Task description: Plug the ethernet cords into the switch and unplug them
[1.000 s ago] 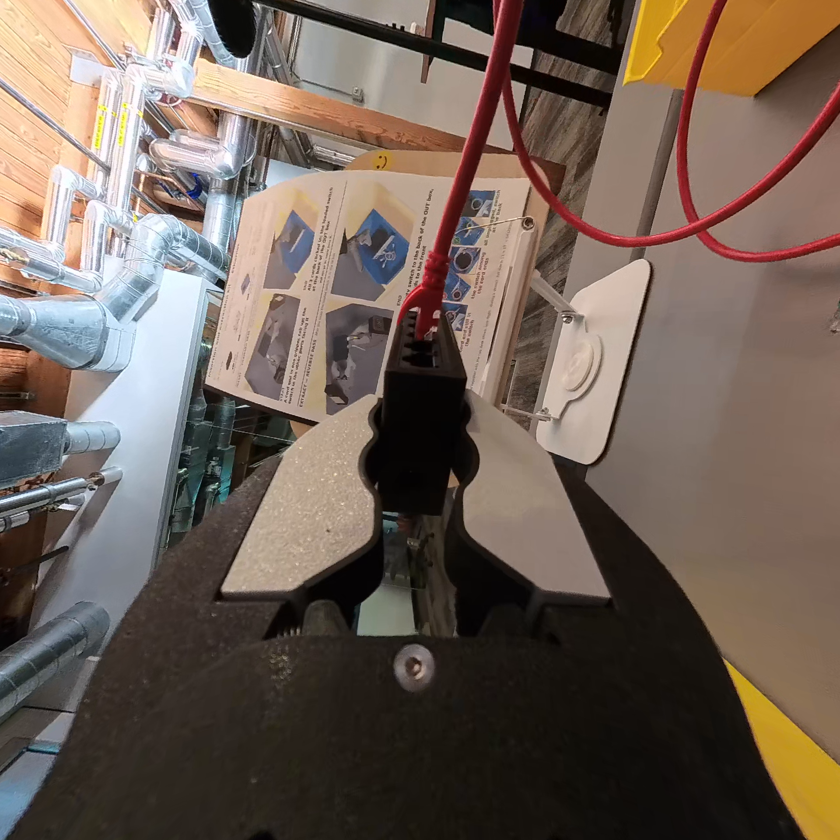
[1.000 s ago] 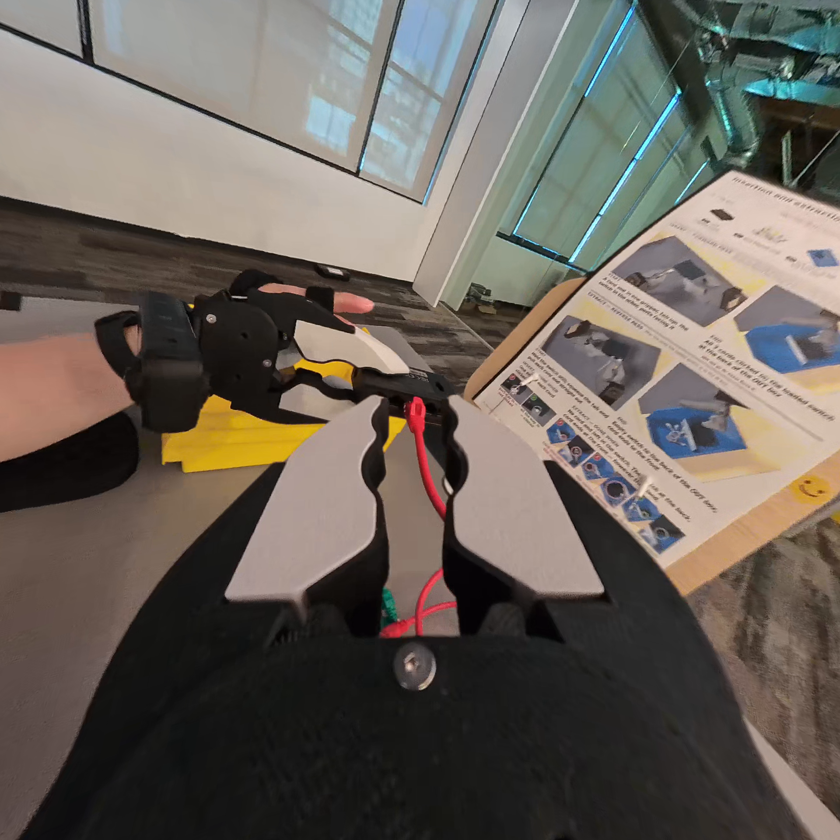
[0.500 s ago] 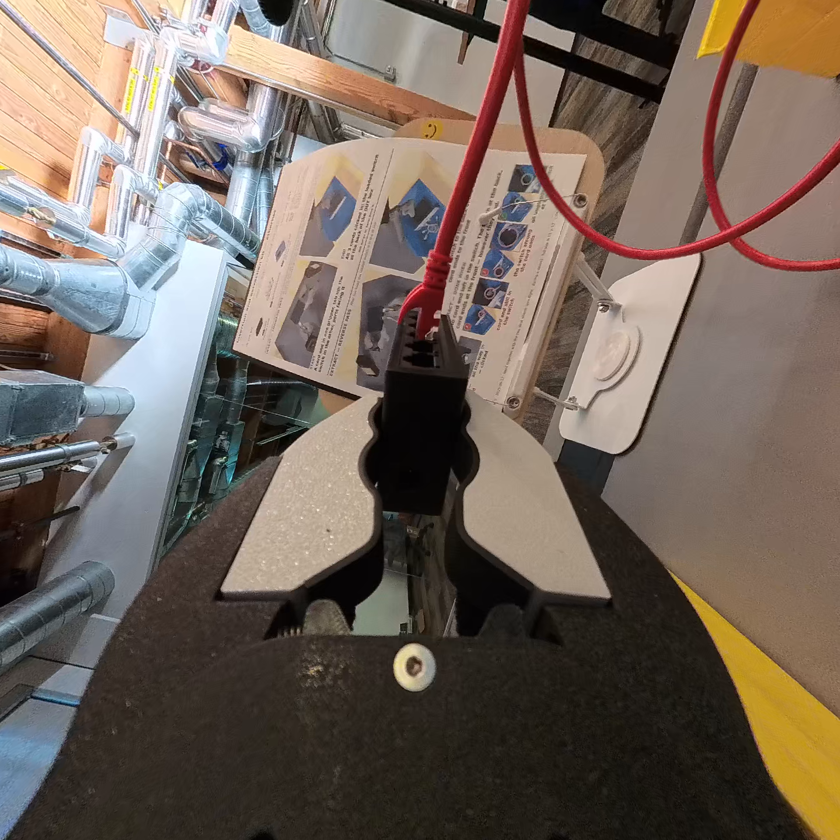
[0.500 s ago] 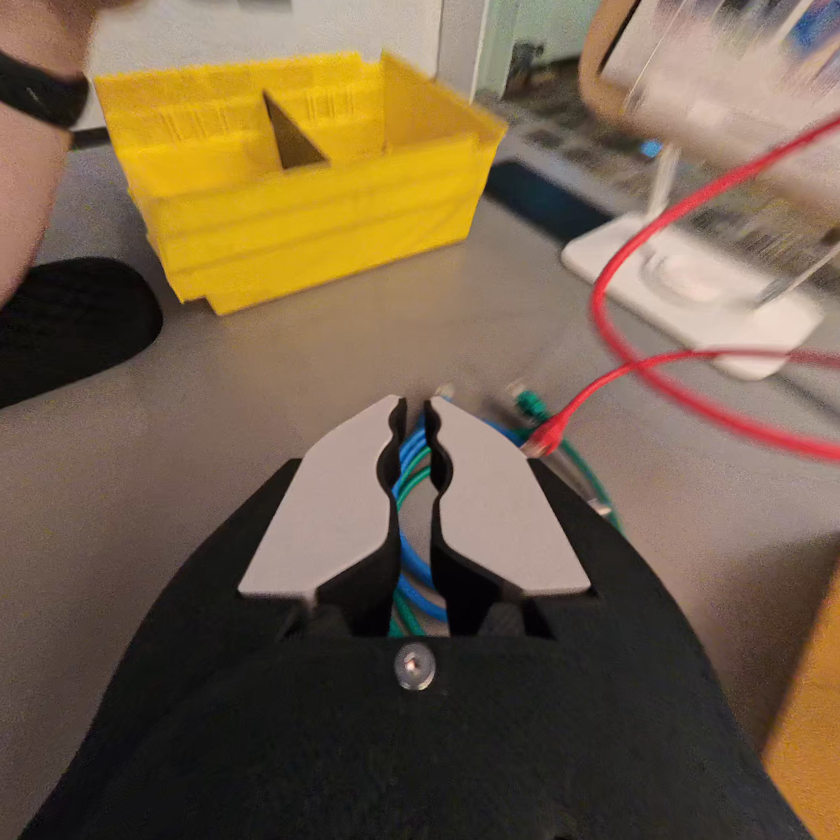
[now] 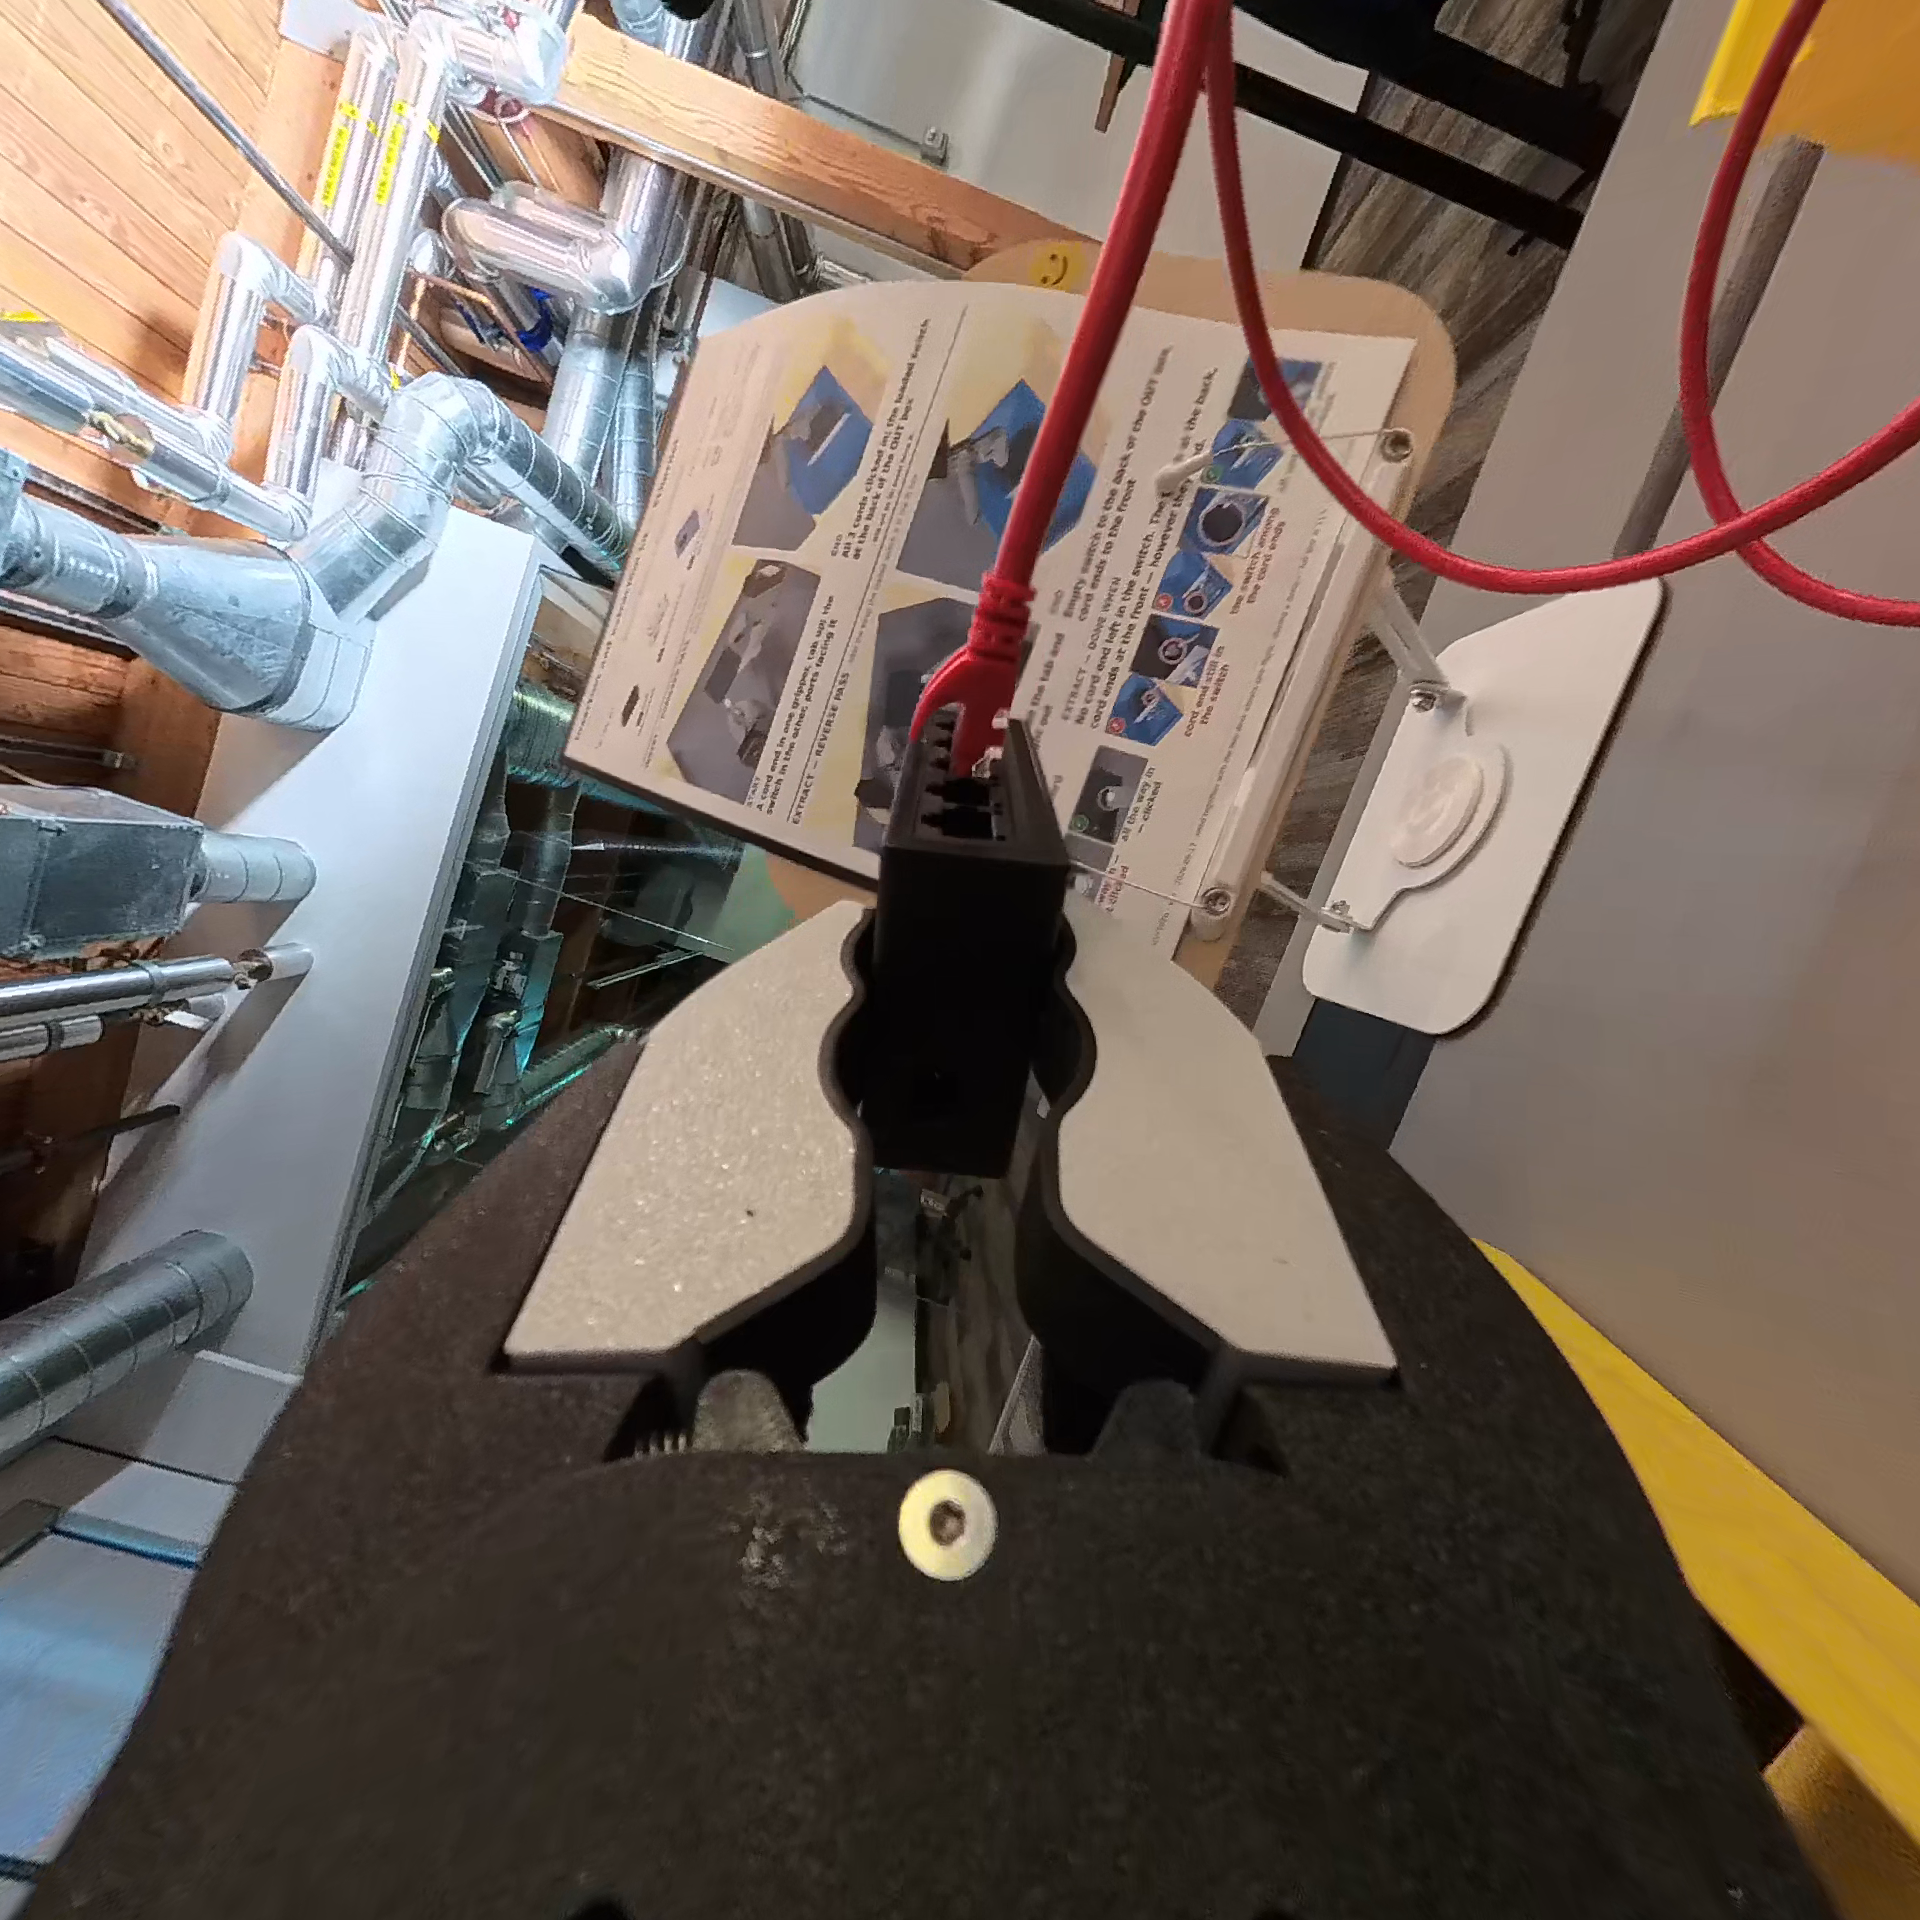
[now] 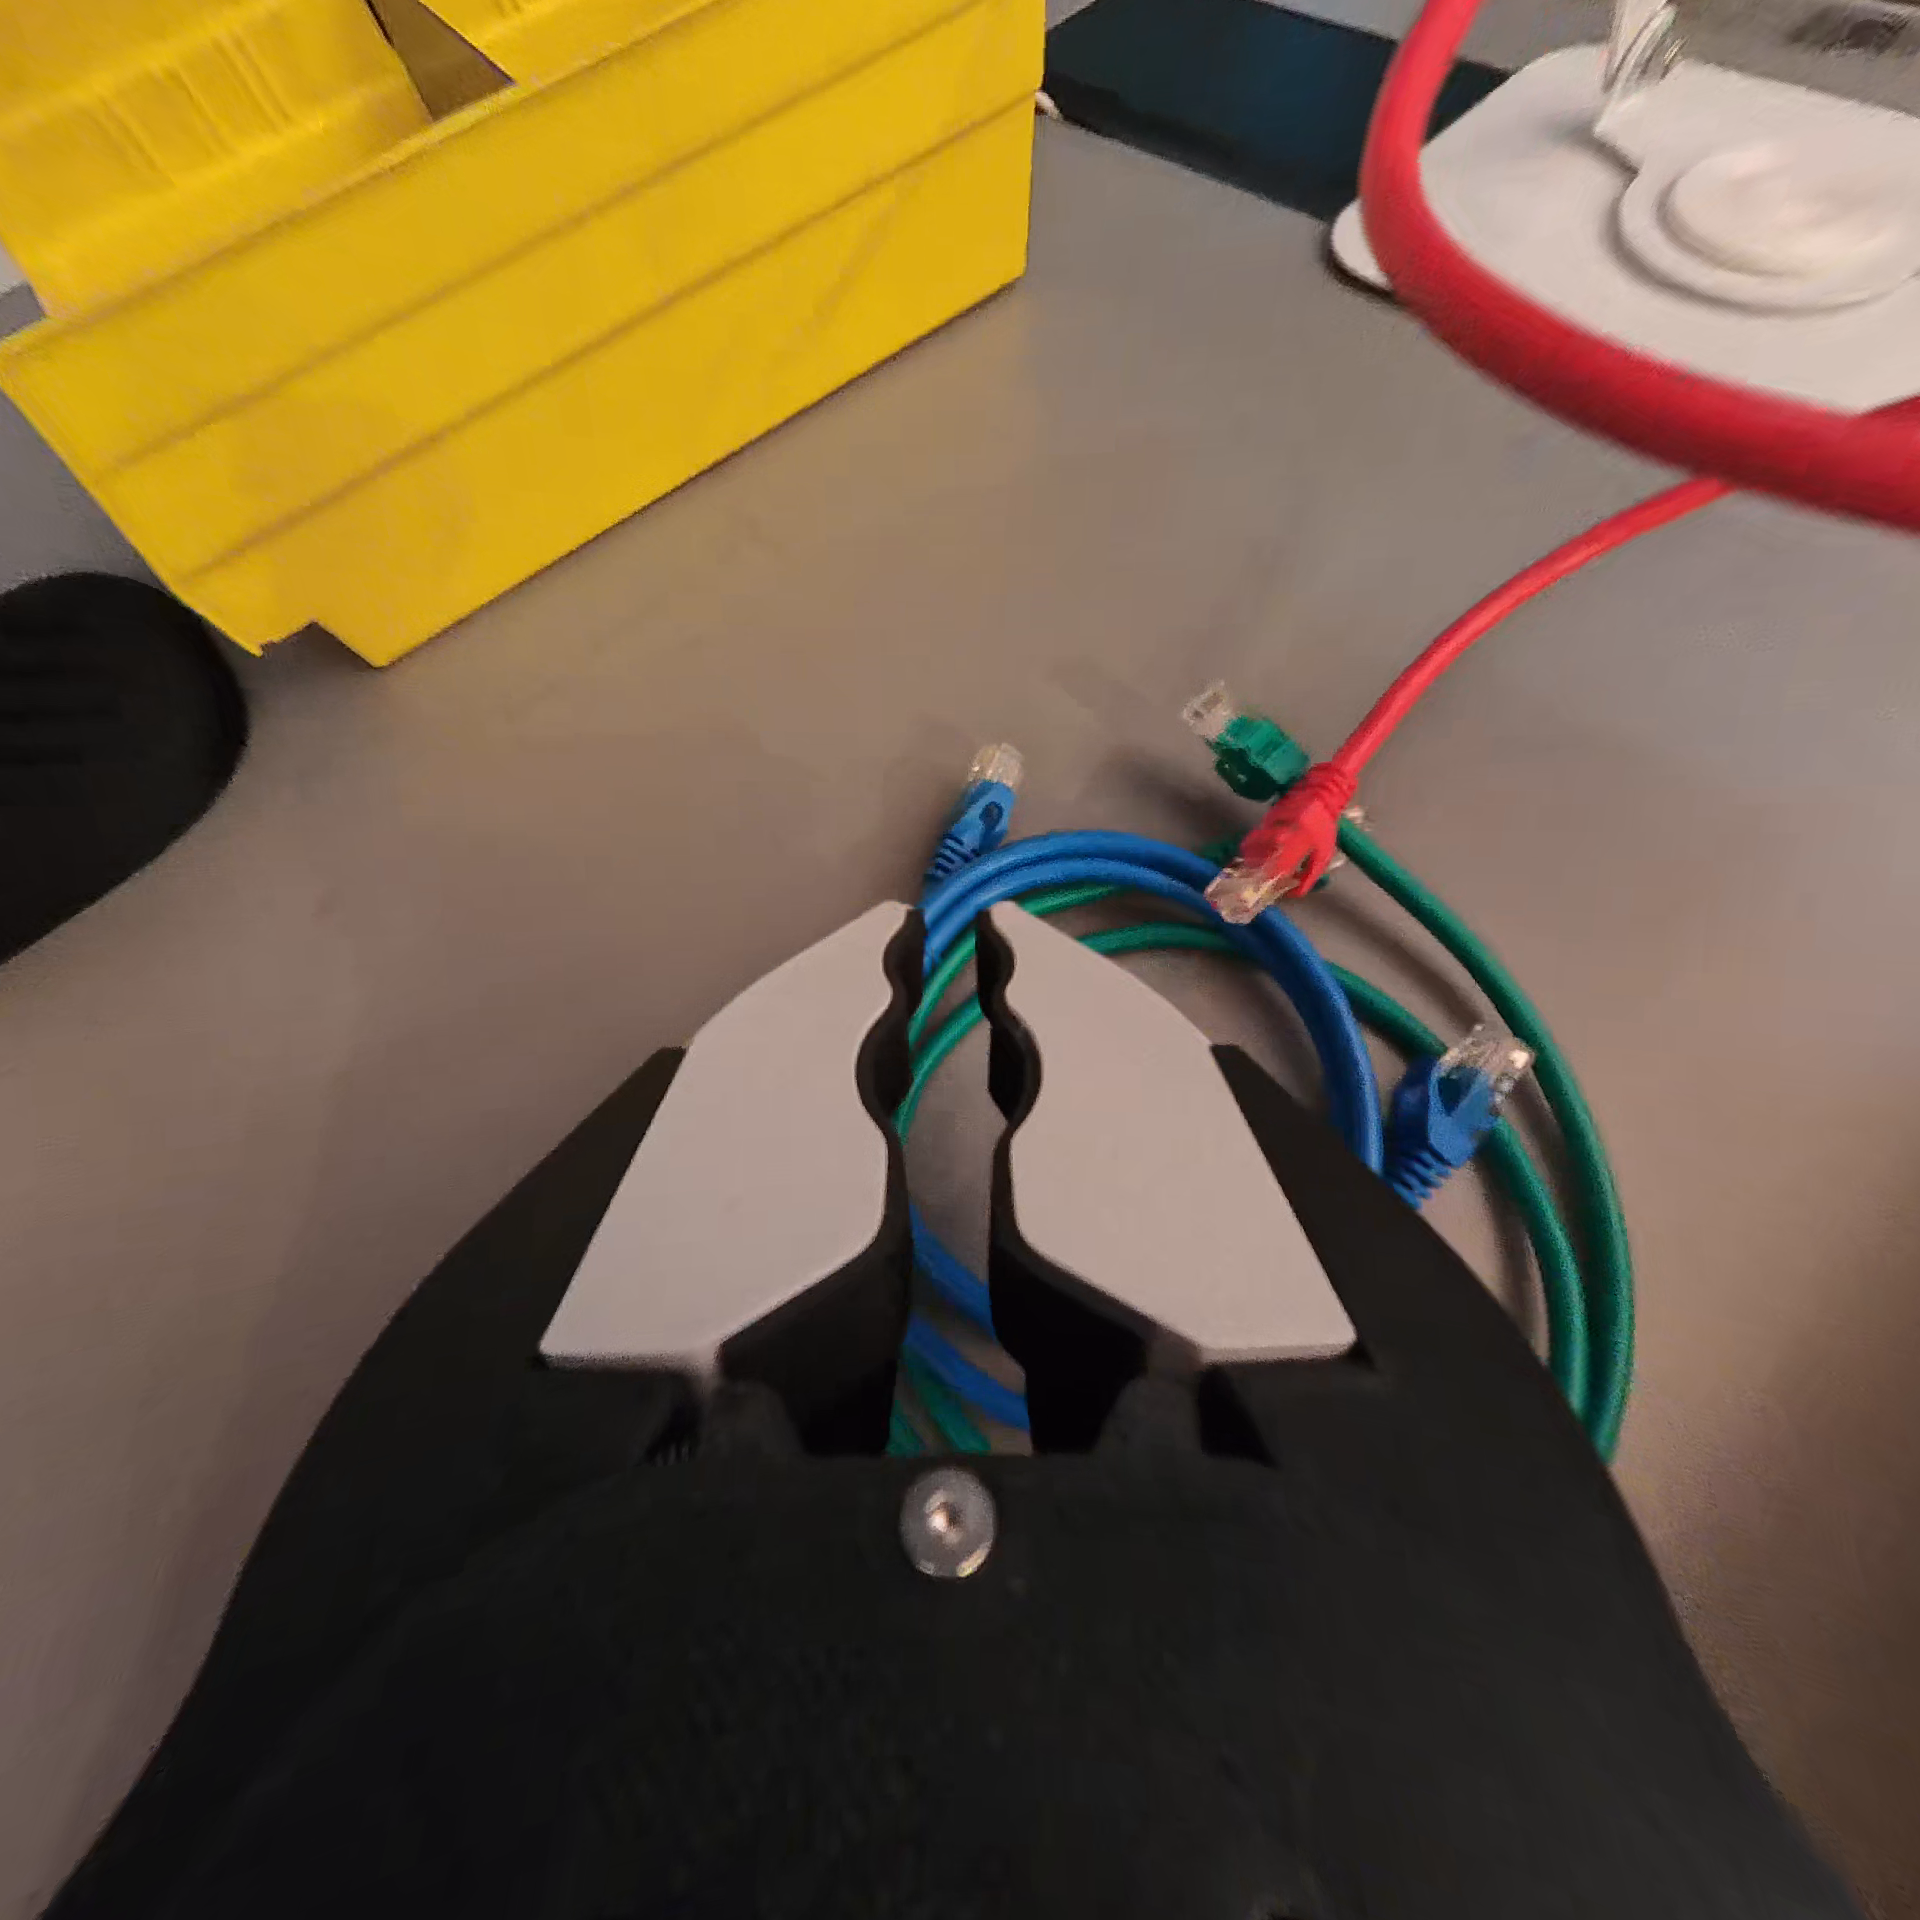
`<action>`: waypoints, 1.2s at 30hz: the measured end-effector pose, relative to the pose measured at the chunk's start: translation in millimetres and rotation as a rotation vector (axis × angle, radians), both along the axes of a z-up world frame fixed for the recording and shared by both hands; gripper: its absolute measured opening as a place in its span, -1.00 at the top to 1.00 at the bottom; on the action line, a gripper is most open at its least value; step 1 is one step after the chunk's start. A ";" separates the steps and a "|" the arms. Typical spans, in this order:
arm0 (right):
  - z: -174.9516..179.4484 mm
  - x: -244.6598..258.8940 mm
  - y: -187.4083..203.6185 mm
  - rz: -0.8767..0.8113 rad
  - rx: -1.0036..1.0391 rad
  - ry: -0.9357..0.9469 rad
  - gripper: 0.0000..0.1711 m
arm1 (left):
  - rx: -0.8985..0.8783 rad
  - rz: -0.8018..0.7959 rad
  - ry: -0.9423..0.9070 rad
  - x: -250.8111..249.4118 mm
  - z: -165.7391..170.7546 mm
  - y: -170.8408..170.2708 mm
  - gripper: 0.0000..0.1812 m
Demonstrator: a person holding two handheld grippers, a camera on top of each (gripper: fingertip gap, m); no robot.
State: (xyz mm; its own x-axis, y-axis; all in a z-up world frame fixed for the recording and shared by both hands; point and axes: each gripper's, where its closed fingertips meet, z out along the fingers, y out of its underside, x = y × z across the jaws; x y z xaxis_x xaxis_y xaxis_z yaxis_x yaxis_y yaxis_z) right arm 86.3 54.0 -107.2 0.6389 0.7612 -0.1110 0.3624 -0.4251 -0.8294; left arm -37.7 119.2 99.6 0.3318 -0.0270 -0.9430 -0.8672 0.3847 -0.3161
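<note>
Ethernet cords, three colours, with one black switch. Grey bench (image 6: 520, 831): carries a yellow bin (image 6: 499, 281) at the far left. Printed instruction sheet (image 5: 997, 603) on a stand with a white base (image 5: 1455, 810); text not transcribed. Left gripper (image 5: 961, 997): jaws pinching the switch (image 5: 971, 935) by its sides, ports facing away. Red cord (image 5: 1091, 343): one end plugged into the switch, loose plug (image 6: 1283, 847) lying on the coils. Right gripper (image 6: 951, 925): jaws narrowly parted, holding nothing, above the coiled blue cord (image 6: 1195, 904) and green cord (image 6: 1558, 1143).
</note>
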 end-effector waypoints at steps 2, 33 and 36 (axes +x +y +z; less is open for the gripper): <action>-0.5 5.8 4.3 -0.028 0.032 -0.060 0.85 | 0.003 0.010 -0.013 -6.3 3.0 0.3 0.70; -36.2 30.4 96.2 0.243 0.333 -0.618 0.81 | 0.044 0.072 -0.102 -47.4 27.7 -3.7 0.70; -38.7 40.0 98.0 0.231 0.321 -0.722 0.79 | 0.047 0.076 -0.110 -50.6 29.3 -4.1 0.70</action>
